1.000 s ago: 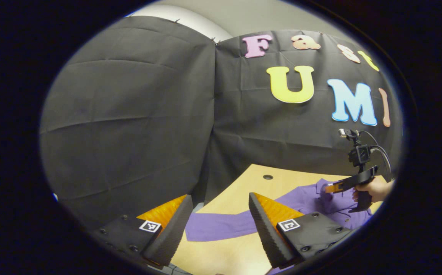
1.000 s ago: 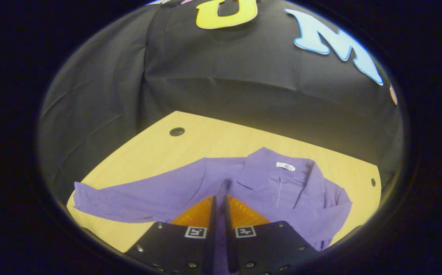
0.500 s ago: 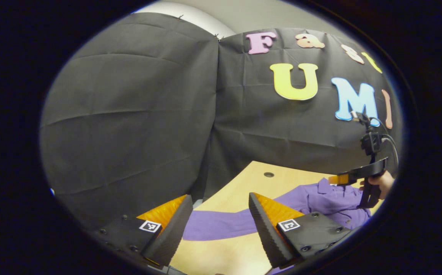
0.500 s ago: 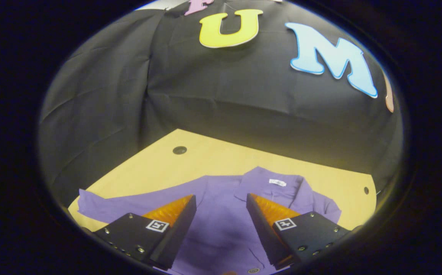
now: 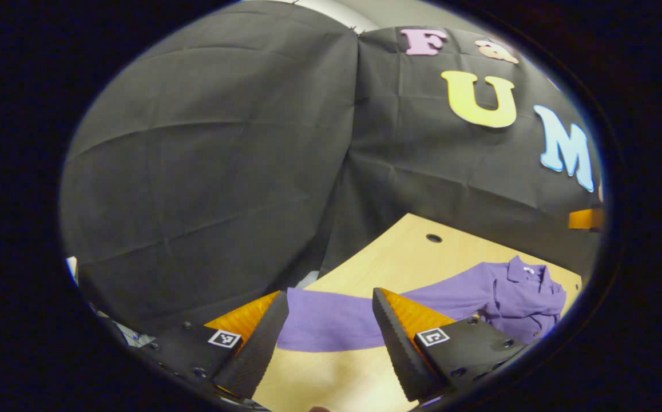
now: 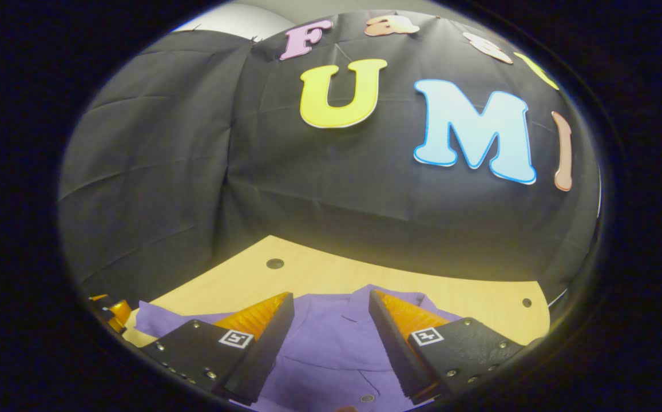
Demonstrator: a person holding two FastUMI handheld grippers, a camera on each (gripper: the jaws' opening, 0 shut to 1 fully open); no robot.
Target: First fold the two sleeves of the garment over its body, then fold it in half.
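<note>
Left gripper view: the left gripper (image 5: 331, 329) hangs with fingers spread and empty, and the purple long-sleeved collared shirt (image 5: 514, 294) lies flat on the pale wooden desk (image 5: 399, 257). Its outstretched sleeve (image 5: 336, 320) runs crosswise just ahead of the fingers — the cuff end sits right between them, so this hand looks nearer for that fold.

Right gripper view: the right gripper (image 6: 331, 337) is released too, hovering over the shirt's collar and body — sleeve stretching away leftward.

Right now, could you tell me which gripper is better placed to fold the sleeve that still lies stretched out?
Probably the left gripper: it is open, with the outstretched sleeve between its fingers. The right gripper, also open, faces the shirt's collar.
</note>
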